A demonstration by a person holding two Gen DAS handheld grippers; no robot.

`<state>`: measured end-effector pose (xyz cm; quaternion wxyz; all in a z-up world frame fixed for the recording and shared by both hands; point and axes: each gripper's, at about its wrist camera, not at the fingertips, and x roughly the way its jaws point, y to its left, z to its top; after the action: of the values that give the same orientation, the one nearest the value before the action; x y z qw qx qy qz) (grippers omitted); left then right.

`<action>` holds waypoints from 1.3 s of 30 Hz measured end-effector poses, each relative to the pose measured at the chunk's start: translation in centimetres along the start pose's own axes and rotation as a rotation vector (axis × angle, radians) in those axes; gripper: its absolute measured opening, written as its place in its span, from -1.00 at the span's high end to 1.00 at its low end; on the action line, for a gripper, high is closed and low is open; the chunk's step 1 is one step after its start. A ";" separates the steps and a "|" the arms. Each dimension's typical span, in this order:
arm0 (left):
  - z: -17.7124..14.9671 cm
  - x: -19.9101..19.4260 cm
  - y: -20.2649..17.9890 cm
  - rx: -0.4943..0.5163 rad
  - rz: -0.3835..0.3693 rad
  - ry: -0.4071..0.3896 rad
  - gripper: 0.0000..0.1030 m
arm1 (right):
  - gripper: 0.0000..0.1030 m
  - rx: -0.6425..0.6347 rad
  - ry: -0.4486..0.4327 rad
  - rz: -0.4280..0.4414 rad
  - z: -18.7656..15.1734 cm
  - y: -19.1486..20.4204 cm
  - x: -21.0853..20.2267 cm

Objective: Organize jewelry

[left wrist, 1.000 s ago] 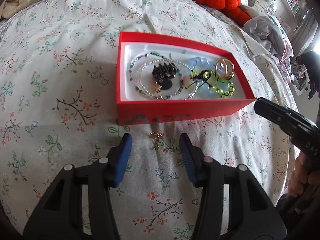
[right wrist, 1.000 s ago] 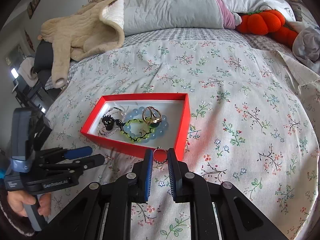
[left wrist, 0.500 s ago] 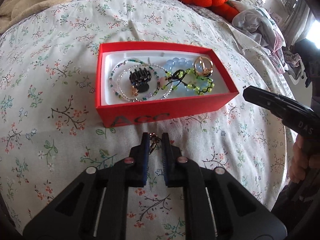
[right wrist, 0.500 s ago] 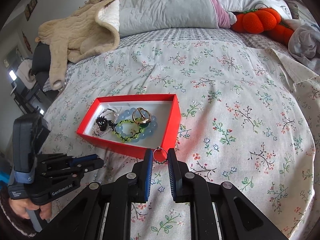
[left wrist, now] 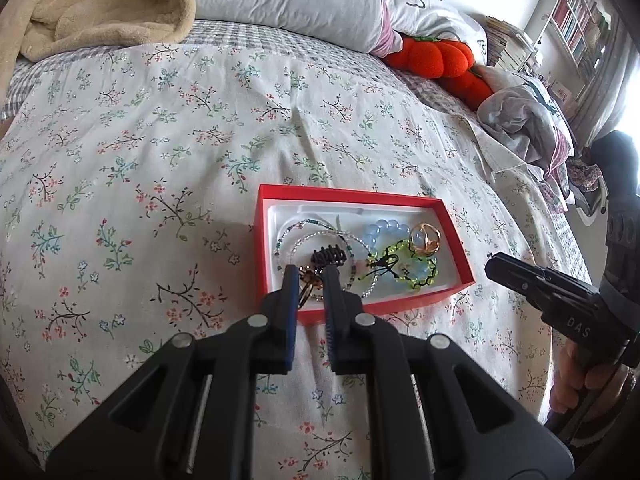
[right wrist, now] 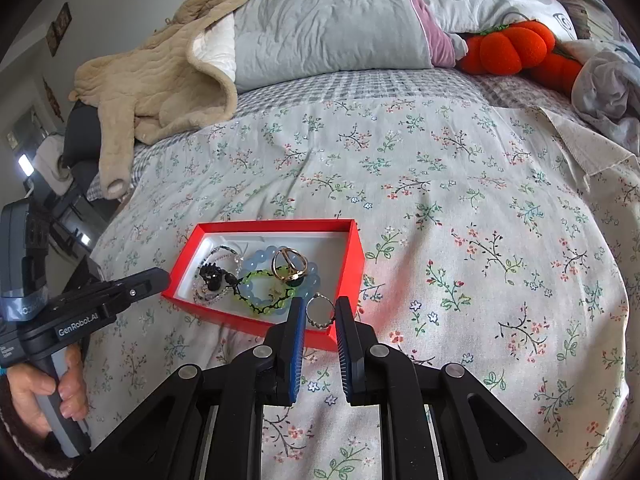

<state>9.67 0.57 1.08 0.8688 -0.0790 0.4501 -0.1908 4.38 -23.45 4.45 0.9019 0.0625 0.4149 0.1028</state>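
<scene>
Left gripper [left wrist: 309,276] is clamped on a small gold earring [left wrist: 307,285] held over the near rim of the red box [left wrist: 262,248]; right gripper [right wrist: 318,312] pinches a silver ring [right wrist: 320,310] above the box's near right corner, neither piece yet released. Inside lie a black hair claw [left wrist: 328,257], clear bead strands [left wrist: 320,238], a green bracelet [left wrist: 416,270], a blue bead bracelet [left wrist: 386,227] and a gold ring [left wrist: 425,238]. Judged nearly complete: no loose jewelry shows on the floral bedspread [right wrist: 460,208], leaving the two held pieces to deposit.
</scene>
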 end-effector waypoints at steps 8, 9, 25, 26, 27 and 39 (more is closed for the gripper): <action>0.0 -0.8 0.4 -0.031 0.010 -0.022 0.41 | 0.71 0.001 0.008 -0.001 0.3 0.1 0.5; 0.0 -1.0 0.6 -0.037 0.016 -0.023 0.39 | 0.71 0.002 0.009 0.000 0.3 0.1 0.6; -1.7 -2.2 2.4 -0.082 0.167 0.022 -0.57 | -0.09 0.022 0.022 0.010 0.8 0.9 1.3; -1.8 -2.2 2.3 -0.085 0.175 0.024 -0.60 | -0.09 0.023 0.027 0.008 0.7 1.0 1.0; -1.9 -2.3 2.3 -0.088 0.183 0.027 -0.62 | -0.09 0.026 0.033 0.009 0.6 1.0 0.8; -5.6 -3.4 -0.7 -0.011 0.315 0.068 -0.99 | -0.75 0.056 0.113 -0.130 -2.9 -0.1 -2.1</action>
<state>3.14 1.50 0.60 0.8717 -0.0058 0.4871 -0.0523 0.84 -23.97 4.05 0.8798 0.0549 0.4708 0.0356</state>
